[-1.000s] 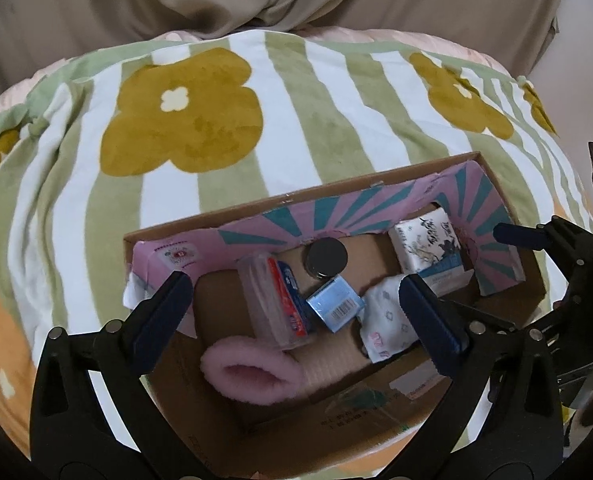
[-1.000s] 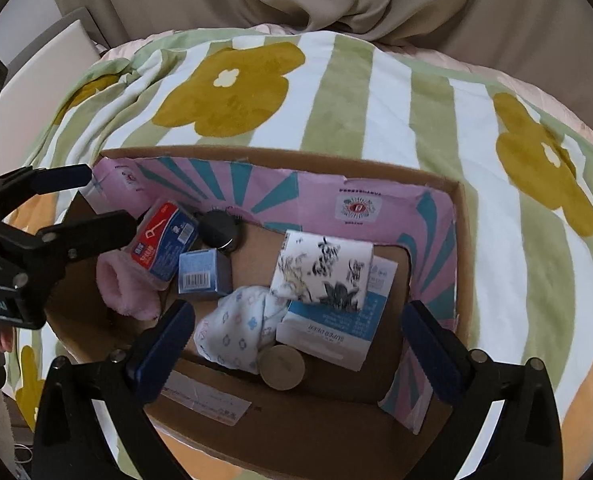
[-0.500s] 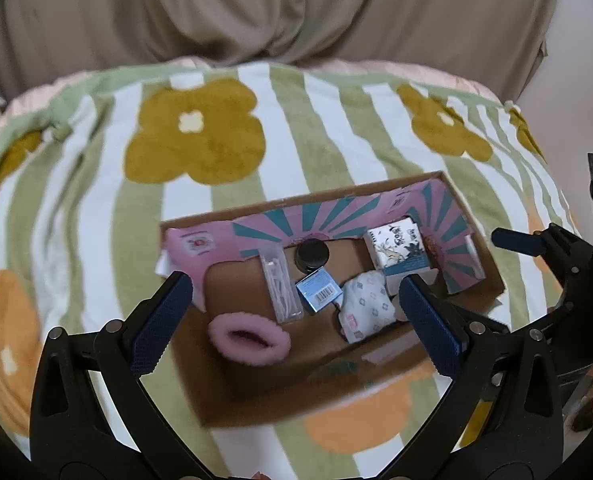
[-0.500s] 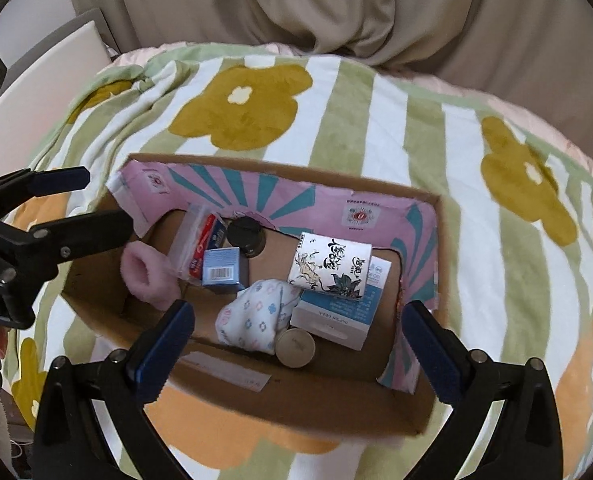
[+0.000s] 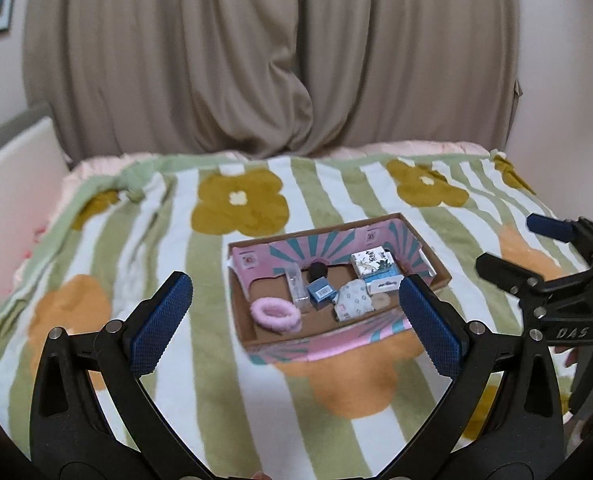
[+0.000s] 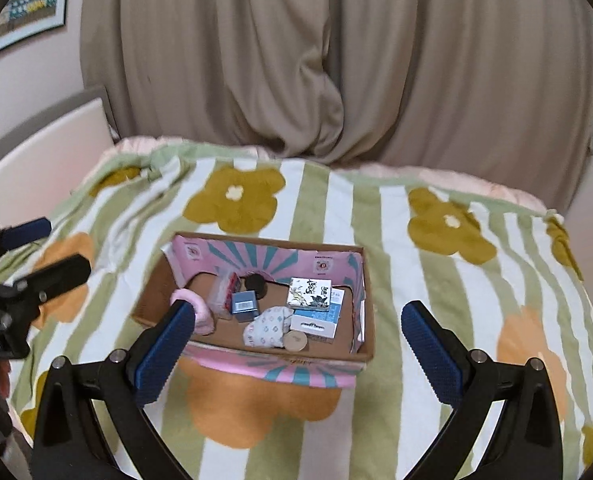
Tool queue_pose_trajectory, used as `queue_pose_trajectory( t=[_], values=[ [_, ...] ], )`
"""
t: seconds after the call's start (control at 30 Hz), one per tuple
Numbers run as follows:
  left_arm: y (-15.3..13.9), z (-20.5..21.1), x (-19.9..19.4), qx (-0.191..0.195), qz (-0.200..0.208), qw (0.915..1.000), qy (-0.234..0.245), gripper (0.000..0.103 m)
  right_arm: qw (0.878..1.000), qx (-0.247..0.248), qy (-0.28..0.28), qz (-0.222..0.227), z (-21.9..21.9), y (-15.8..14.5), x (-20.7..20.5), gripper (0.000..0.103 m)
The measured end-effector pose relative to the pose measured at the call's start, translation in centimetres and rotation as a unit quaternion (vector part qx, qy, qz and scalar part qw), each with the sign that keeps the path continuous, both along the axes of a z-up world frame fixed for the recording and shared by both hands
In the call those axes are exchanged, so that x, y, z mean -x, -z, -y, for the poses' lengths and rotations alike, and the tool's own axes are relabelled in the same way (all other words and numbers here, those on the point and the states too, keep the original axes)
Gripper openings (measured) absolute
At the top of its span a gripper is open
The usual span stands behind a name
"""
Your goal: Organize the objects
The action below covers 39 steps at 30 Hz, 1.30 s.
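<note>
Both black grippers with blue ribbed pads, the left gripper (image 5: 294, 320) and the right gripper (image 6: 296, 346), hang spread wide and empty above the bed. Below them sits the shallow cardboard box lined in pink and teal (image 6: 370, 320) on the green-striped, flowered blanket (image 6: 416, 220). Inside lie a fluffy pink band (image 5: 274, 314), a small blue carton (image 6: 245, 302), a patterned white cloth (image 6: 266, 326), a printed white packet (image 6: 309, 293) and what may be a round tan lid (image 6: 295, 340).

Your right gripper's finger (image 6: 164, 354) covers part of the pink fuzzy ring (image 6: 200, 312). The print on the small blue box (image 6: 245, 305) is too small to read. The picture (image 6: 24, 4) is cut off by the frame edge.
</note>
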<state>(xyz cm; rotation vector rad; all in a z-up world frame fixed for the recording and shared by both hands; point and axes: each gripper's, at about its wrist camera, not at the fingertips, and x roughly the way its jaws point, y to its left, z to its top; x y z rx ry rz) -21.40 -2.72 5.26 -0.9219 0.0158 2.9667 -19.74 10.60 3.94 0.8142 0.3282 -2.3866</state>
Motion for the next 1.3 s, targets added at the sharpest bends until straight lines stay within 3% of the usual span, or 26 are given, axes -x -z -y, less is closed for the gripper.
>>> queue_pose_trajectory(
  t=[0.1,0.33,0.53,0.8,1.3],
  values=[
    [0.1,-0.5,-4.3,0.006,-0.024,0.9997,-0.009,0.103,1.000,0.016,0.006,-0.017,-1.6,-0.4,-3.2,0.103],
    [1.3,0.1,-12.1,-0.023,-0.054,0.9973,-0.045,0.103,0.998,0.047,0.018,-0.043,-5.0,-0.3,-9.3,0.103],
    [2.5,-0.2,-16.8,-0.030,-0.068,0.9952,-0.063,0.103,0.995,0.066,0.034,-0.069,-7.5,0.2,-13.7,0.103],
    [2.9,-0.6,-18.6,-0.041,-0.072,0.9947,-0.060,0.103,0.994,0.063,0.048,-0.071,-9.1,1.2,-15.4,0.103],
    [2.9,-1.1,-18.4,-0.034,-0.067,0.9957,-0.055,0.103,0.994,0.054,0.057,-0.070,-9.6,1.6,-15.4,0.103]
  ],
)
